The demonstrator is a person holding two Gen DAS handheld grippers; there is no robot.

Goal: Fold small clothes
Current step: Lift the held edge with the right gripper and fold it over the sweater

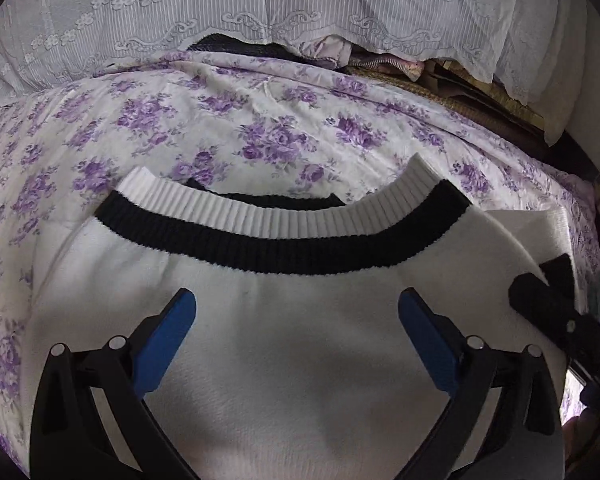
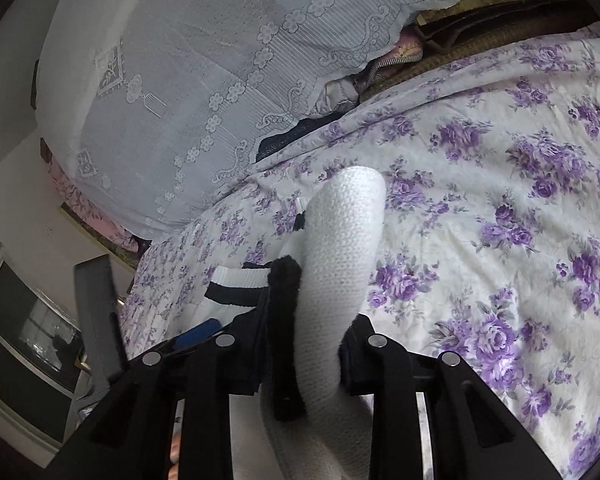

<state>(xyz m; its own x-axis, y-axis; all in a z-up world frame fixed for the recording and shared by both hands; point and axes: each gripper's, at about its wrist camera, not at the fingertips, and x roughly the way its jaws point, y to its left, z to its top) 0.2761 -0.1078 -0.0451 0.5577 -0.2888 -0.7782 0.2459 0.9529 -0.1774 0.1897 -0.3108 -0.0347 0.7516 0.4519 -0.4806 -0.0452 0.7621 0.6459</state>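
Observation:
A small white knit sweater (image 1: pixel 300 340) with a white and black ribbed collar (image 1: pixel 276 236) lies flat on the floral bedsheet (image 1: pixel 228 120). My left gripper (image 1: pixel 296 320) is open above the sweater's chest, blue pads (image 1: pixel 164 344) wide apart, holding nothing. My right gripper (image 2: pixel 312 344) is shut on a fold of the sweater's white knit and black trim (image 2: pixel 340 248), which stands up between its fingers. The right gripper also shows in the left wrist view (image 1: pixel 548 304) at the sweater's right edge.
A white lace cover (image 1: pixel 260 4) drapes over stacked items behind the bed. Dark and pink clothes (image 1: pixel 340 56) lie under its hem. A cabinet with a glass door (image 2: pixel 28 332) stands left of the bed in the right wrist view.

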